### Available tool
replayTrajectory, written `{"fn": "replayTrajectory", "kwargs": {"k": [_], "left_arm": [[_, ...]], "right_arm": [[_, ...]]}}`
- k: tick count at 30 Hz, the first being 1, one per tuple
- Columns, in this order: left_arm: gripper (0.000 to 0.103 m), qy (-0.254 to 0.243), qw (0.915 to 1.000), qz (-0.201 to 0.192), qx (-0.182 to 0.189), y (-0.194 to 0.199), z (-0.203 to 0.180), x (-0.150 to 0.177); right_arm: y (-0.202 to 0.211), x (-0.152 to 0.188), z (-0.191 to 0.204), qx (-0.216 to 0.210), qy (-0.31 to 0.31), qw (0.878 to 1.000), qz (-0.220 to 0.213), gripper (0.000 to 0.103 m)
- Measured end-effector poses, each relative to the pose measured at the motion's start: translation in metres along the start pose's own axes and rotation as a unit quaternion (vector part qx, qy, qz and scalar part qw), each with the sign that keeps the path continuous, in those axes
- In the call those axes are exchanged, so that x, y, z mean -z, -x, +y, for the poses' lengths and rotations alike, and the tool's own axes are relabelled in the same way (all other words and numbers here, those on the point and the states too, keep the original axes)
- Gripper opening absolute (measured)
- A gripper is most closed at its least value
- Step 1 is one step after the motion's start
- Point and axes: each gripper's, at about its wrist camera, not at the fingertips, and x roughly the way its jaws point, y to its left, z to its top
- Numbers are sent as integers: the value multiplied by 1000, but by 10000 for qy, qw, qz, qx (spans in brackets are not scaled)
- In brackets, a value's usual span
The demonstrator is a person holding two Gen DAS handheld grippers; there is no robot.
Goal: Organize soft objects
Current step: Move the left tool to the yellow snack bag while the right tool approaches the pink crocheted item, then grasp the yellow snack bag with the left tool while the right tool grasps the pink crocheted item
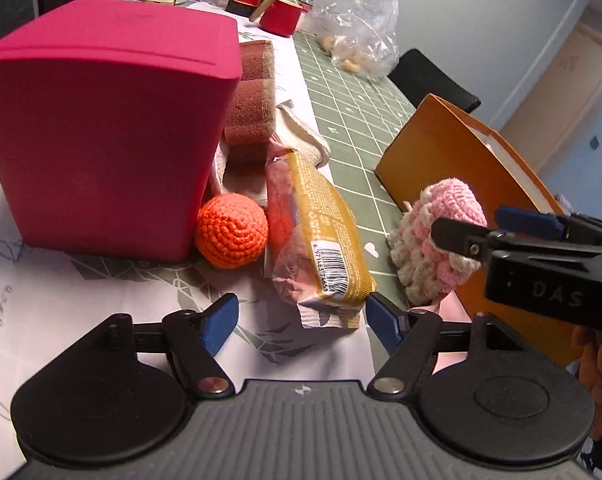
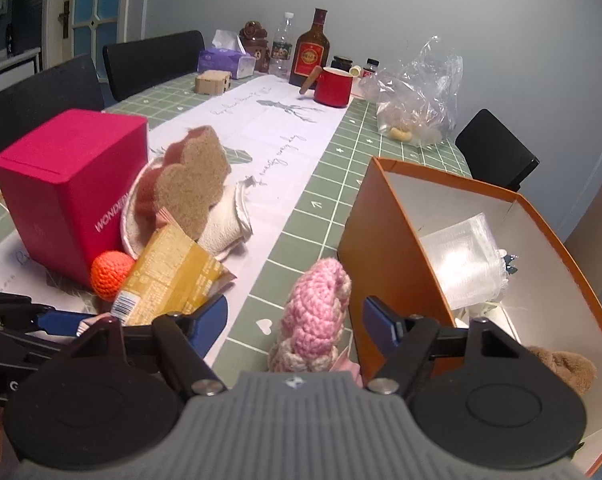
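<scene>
In the left view your left gripper [image 1: 301, 316] has its fingers wide around the packet [image 1: 321, 236] end on the worktop [image 1: 61, 300], ready to close. In the right view your right gripper [image 2: 295, 322] fingers straddle the pink knit [image 2: 317, 308], not touching it, just beside the orange box [image 2: 385, 232] it likely goes in.

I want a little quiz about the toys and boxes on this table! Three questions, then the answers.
1. True or false: the orange crochet ball sits right beside the pink box.
2. What lies between the fingers of the left claw? A) the yellow snack packet B) a red mug C) a bottle
3. Fill in: the pink knitted toy leans by the ______ box.

Key: 1 true. 2 A, not squeezed. 3 orange.
</scene>
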Motion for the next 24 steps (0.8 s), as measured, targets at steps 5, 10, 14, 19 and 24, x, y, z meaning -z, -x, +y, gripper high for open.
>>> {"fn": "replayTrajectory", "kwargs": {"k": [5,10,14,19,24], "left_arm": [[87,20,9999,-97,63,-2,-2,2],[87,204,9994,-160,231,-4,2,2],[87,151,9993,-144,314,-7,1,1],[87,278,9988,-201,348,-10,2,-3],[82,316,9986,-192,379,-12,4,-6]], "right_arm": [[-12,0,1,34,-21,9998,177,72],[-24,-1,-4,-14,-283,9992,297,64],[-31,0,-6,-23,-377,9986,381,62],[-40,2,-10,-53,-491,9976,492,53],[-43,4,-13,-40,-538,9970,550,40]]}}
